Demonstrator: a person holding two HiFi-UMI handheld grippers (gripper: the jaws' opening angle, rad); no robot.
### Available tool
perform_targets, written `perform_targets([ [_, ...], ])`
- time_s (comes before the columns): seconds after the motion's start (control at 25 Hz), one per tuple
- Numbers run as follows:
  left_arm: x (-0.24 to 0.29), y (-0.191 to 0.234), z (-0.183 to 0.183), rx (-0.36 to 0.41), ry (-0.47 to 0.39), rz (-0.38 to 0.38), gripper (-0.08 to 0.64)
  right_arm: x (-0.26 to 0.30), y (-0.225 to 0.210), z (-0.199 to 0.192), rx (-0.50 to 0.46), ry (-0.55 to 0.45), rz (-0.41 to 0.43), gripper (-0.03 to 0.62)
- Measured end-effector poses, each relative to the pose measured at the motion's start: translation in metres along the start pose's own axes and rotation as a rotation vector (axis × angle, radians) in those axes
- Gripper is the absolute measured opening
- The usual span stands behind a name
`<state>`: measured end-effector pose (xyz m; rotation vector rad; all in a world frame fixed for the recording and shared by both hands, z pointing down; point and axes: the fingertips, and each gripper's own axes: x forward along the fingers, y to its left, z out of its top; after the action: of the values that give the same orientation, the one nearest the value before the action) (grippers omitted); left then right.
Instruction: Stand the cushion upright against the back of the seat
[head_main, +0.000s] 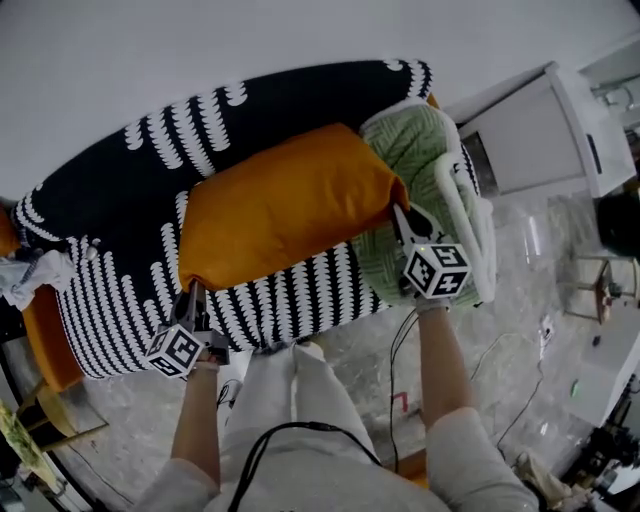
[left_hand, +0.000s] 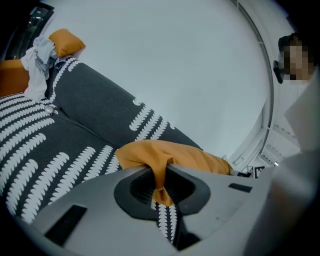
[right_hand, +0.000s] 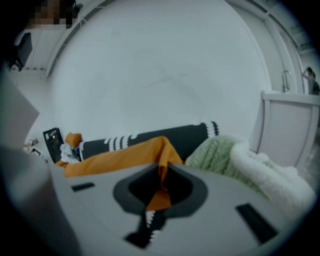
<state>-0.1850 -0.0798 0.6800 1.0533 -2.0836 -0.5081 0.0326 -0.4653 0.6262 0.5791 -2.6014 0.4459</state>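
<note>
An orange cushion (head_main: 285, 205) lies tilted over the black-and-white patterned seat (head_main: 110, 290), its far edge toward the seat's back (head_main: 250, 100). My left gripper (head_main: 193, 292) is shut on the cushion's near left corner. In the left gripper view the orange fabric (left_hand: 190, 157) is pinched between the jaws of that gripper (left_hand: 161, 172). At the cushion's right corner, my right gripper (head_main: 402, 215) is shut too. The right gripper view shows a fold of the cushion (right_hand: 120, 155) caught in the jaws of the right gripper (right_hand: 161, 175).
A green knitted blanket (head_main: 410, 150) and a white fluffy throw (head_main: 465, 215) lie on the seat's right end. A white cabinet (head_main: 540, 130) stands further right. At the left end are a crumpled cloth (head_main: 30, 275) and another orange cushion (head_main: 45, 335). A white wall is behind.
</note>
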Motion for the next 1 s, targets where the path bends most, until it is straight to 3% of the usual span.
perform_targets([
  [0.24,-0.022,0.001,0.017,0.004,-0.055,-0.001,0.054,-0.007,0.026,0.017,-0.057,0.006,0.028,0.040],
  [1.0,-0.121,0.009,0.024,-0.002,-0.155,0.044,0.054,-0.097,0.088,-0.043,-0.105,0.148,0.134,0.040],
])
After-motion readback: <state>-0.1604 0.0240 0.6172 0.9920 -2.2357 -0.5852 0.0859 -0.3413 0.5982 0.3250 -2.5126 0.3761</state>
